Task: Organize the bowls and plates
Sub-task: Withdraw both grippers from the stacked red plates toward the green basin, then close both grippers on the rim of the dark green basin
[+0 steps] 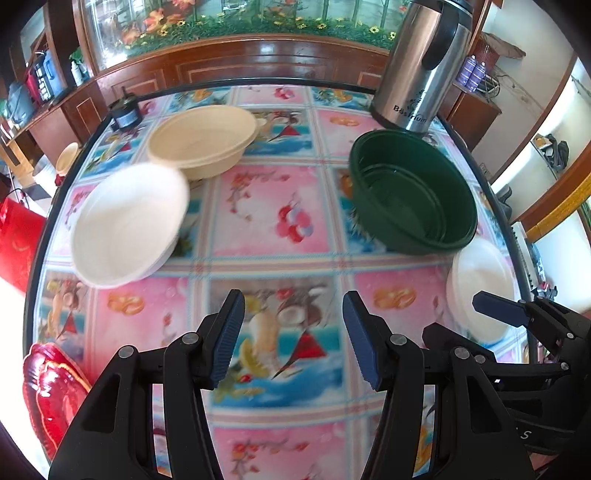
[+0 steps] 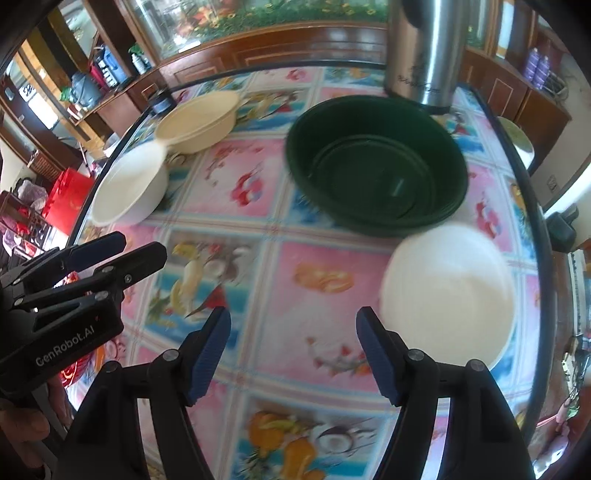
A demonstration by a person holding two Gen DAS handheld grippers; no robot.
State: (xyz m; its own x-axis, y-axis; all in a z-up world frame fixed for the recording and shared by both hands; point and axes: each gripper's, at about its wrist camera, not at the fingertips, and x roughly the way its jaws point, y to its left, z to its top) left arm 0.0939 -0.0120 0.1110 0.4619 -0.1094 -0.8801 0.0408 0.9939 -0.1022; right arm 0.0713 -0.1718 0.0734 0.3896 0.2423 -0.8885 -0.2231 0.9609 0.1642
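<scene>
We've got both the left gripper (image 1: 293,306) and right gripper (image 2: 293,325) hanging partly open, nothing in either. Around the green bowl (image 1: 412,192): steel thermos (image 1: 421,62) just behind, white plate (image 2: 448,291) in front, cream bowl (image 1: 203,138) and white bowl (image 1: 129,225) well left.

Glossy dark wood cabinet (image 1: 258,62), floral painted glass panel (image 1: 229,18) above, bright daylight, cluttered side shelves (image 2: 92,77)

Bright daylight, motion blur (fisheye-warped edges)
</scene>
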